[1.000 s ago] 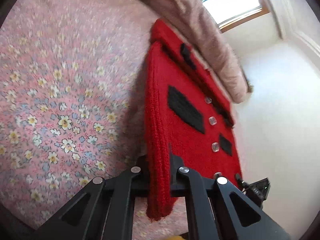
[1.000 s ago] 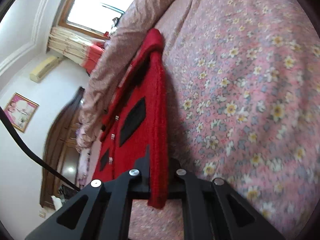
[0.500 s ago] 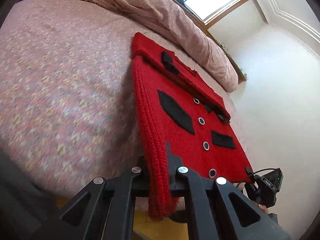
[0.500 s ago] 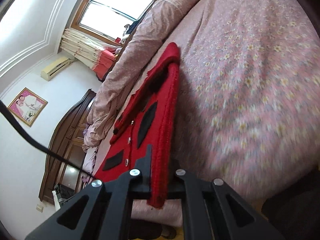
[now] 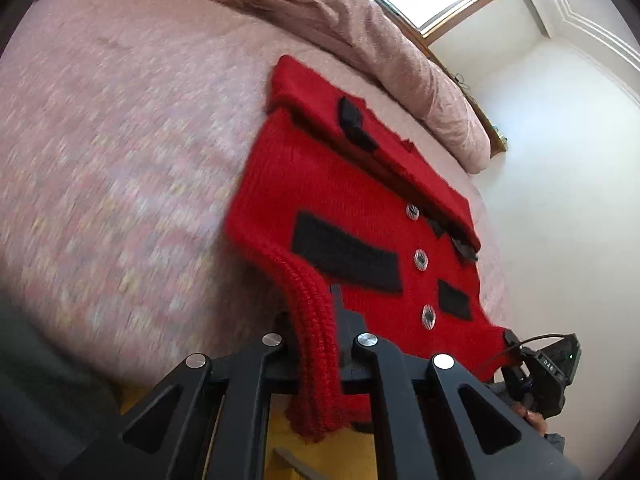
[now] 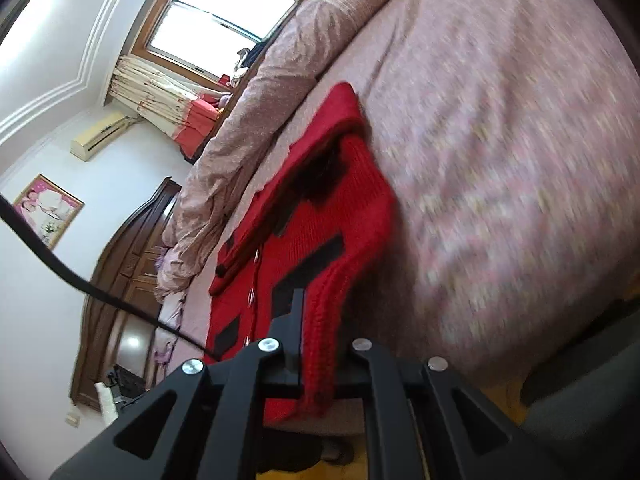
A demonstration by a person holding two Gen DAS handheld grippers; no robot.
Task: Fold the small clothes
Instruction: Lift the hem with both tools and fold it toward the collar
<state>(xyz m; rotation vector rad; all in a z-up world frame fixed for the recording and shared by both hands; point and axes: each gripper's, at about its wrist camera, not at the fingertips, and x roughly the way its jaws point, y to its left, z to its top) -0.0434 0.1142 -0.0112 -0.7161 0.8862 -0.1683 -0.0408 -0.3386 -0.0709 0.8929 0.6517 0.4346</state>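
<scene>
A small red knitted cardigan (image 5: 352, 200) with black patches and round buttons is stretched over the near edge of the bed. My left gripper (image 5: 316, 312) is shut on its ribbed hem at one corner, and the hem hangs down between the fingers. In the right wrist view the same red cardigan (image 6: 316, 232) runs away from me, and my right gripper (image 6: 320, 312) is shut on the ribbed hem at the other corner. The right gripper (image 5: 548, 368) also shows at the far corner in the left wrist view, held by a hand.
The bed (image 5: 120, 152) has a pink floral cover, with a rolled pink quilt (image 5: 360, 28) along its far side under the window (image 6: 224, 20). A dark wooden wardrobe (image 6: 128, 264) stands by the wall. Yellow floor (image 5: 320, 456) lies below the bed's edge.
Both grippers have drawn back and upward with the hem, pulling the cardigan toward the bed's edge. More of the room and the floor has come into view.
</scene>
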